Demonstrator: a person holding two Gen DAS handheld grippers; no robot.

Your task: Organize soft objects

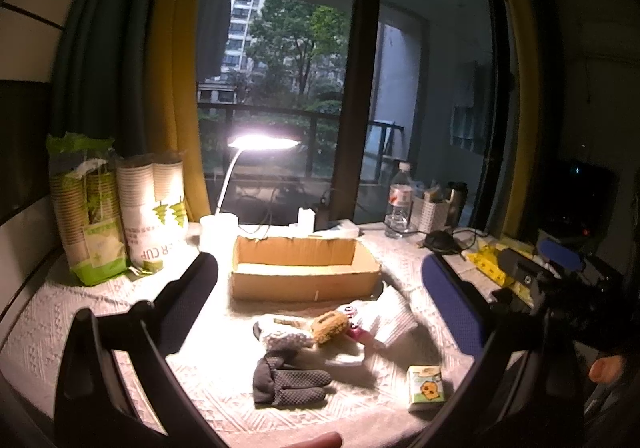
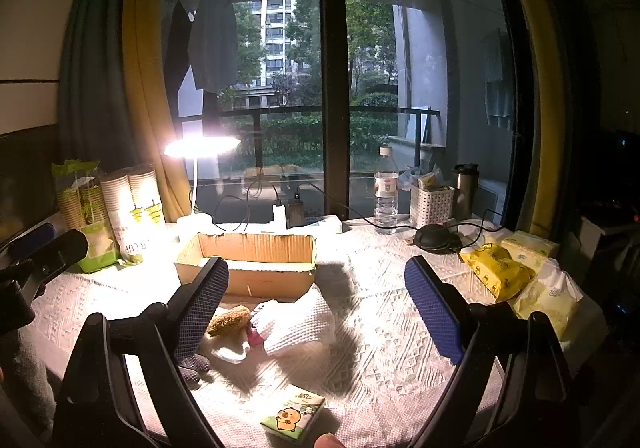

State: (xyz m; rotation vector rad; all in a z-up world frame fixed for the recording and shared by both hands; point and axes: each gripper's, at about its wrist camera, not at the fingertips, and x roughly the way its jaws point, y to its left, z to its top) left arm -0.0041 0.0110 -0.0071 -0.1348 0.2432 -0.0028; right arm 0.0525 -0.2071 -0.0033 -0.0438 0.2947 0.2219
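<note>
Both our grippers' jaws spread, empty — risk: left gripper point(image 1: 320, 288) snags tablecloth point(image 1: 60, 312) grabbing dark glove point(image 1: 286, 382), tugging pile from cardboard box point(image 1: 304, 282).

A lit desk lamp point(image 2: 202, 147) glows before a dusk window point(image 2: 280, 87) flanked by yellow curtains point(image 2: 140, 87).

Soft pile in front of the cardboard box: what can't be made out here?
- Dark glove, right wrist view: mostly hidden behind the right gripper finger.
- Pink item, left wrist view: half buried under the white cloth; identity unclear.
- Cardboard box floor: hidden by its front wall in both views.
</note>
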